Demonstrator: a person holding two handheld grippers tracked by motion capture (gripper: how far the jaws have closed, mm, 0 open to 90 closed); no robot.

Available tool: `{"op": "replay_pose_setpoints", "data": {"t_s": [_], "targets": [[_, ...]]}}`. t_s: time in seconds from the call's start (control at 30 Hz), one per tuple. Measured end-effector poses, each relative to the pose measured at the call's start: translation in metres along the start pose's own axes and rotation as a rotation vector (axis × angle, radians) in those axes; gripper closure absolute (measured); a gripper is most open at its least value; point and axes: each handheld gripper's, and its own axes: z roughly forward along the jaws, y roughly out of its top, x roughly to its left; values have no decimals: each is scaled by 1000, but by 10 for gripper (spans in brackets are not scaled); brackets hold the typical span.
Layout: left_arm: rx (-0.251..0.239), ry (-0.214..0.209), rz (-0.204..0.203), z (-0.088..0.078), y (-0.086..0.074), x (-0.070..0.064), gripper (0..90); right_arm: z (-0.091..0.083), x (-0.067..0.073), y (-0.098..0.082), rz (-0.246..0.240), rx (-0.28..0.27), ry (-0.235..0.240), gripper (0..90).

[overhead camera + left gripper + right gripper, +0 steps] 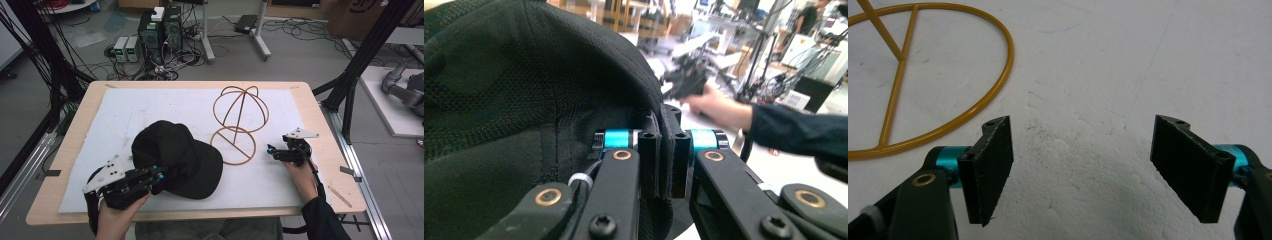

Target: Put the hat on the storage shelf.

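Black baseball cap (177, 157) on the bench's white mat (125, 107) — left gripper (159, 176) pinching its edge.
Mesh-textured crown, brim toward the gold wire hat stand (239, 120) just beside it; right gripper (270, 150) hovers spread apart.

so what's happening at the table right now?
A person is working two handheld grippers over a white mat. The left gripper is shut on the edge of a black baseball cap, which lies on the mat. The right gripper hovers with its jaws wide open and empty, just right of a gold wire hat stand. The stand is bare; the cap is not on it yet.
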Motion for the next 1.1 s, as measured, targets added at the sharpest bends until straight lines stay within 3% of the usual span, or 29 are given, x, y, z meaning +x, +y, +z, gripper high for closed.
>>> {"op": "replay_pose_setpoints", "data": {"t_s": [0.17,0.2,0.23,0.3,0.37,0.5,0.53,0.63,0.67,0.7,0.9,0.97,1.0,1.1], "targets": [[-69,-44,52,-12,32,-5,869,0,0,0,2,-1,2,247],[-69,-44,52,-12,32,-5,869,0,0,0,3,0,3,247],[-94,-69,66,-13,42,-9,868,0,0,0,3,1,3,247],[-105,-80,67,-13,46,-11,869,0,0,0,0,0,1,247],[-133,-118,93,-10,62,-17,869,0,0,0,4,0,3,248],[-156,-152,119,1,78,-21,870,0,0,0,4,1,3,247],[-162,-171,143,12,89,-24,870,0,0,0,2,0,2,248],[-157,-186,158,22,97,-26,870,0,0,0,5,1,5,248],[-151,-203,171,37,107,-28,869,0,-1,0,5,1,8,247],[-151,-203,171,37,107,-28,869,0,-1,0,4,0,8,247],[-144,-246,215,80,128,-30,869,0,-1,0,6,-4,9,247],[-135,-262,222,102,135,-28,869,-1,-3,0,27,-8,13,246],[-135,-262,222,102,135,-28,869,-2,-4,-1,39,-17,15,246],[-108,-260,221,128,139,-22,869,-4,-8,-2,82,-37,13,247]]}}
